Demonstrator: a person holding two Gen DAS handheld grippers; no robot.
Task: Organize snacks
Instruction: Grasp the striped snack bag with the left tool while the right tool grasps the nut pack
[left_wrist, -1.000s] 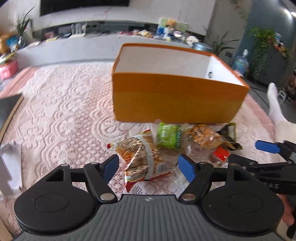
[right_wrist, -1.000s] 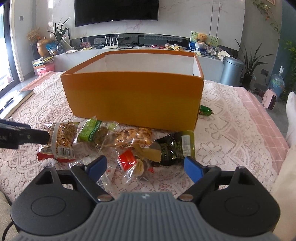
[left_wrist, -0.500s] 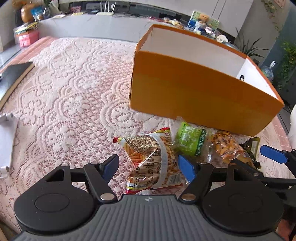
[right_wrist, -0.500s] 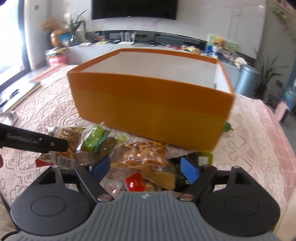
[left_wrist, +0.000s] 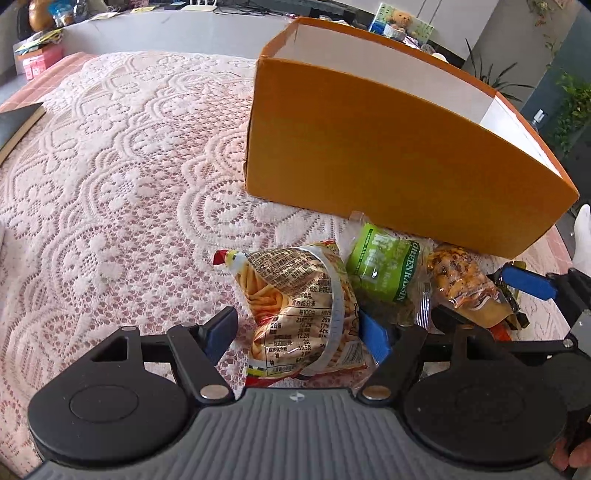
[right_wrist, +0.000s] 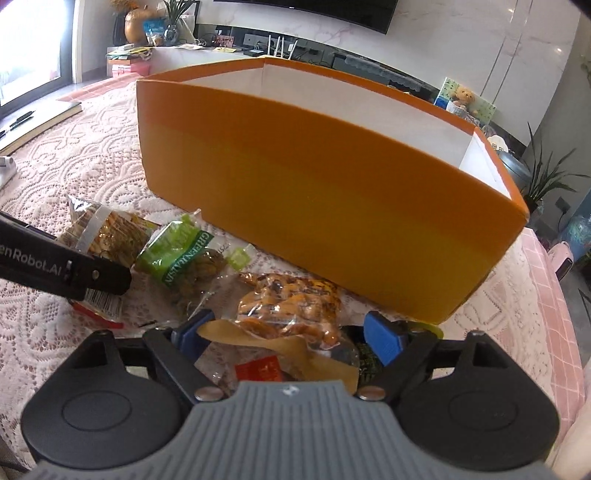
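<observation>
An open orange box (left_wrist: 388, 147) (right_wrist: 314, 192) with a white inside stands on the lace cloth. Several snack bags lie in front of it. My left gripper (left_wrist: 297, 332) is open and straddles the bag of fried sticks (left_wrist: 295, 302) (right_wrist: 107, 232), its pads apart from the bag's sides. My right gripper (right_wrist: 288, 334) stands wide around the clear bag of orange nuts (right_wrist: 291, 299) (left_wrist: 458, 277), with a red packet (right_wrist: 258, 373) under it; no firm squeeze shows. A green raisin bag (left_wrist: 384, 266) (right_wrist: 184, 254) lies between the two bags.
The pink lace tablecloth (left_wrist: 129, 184) stretches bare to the left. A dark book (left_wrist: 14, 122) lies at its left edge. A person's white sock (left_wrist: 583, 236) shows at the right. A cluttered counter (right_wrist: 221, 48) and potted plants (right_wrist: 543, 177) stand behind the box.
Both grippers have dropped lower and closer to the snack pile. The left now straddles the fried-stick bag, the right the nut bag. Both views have rolled, so the box looks tilted.
</observation>
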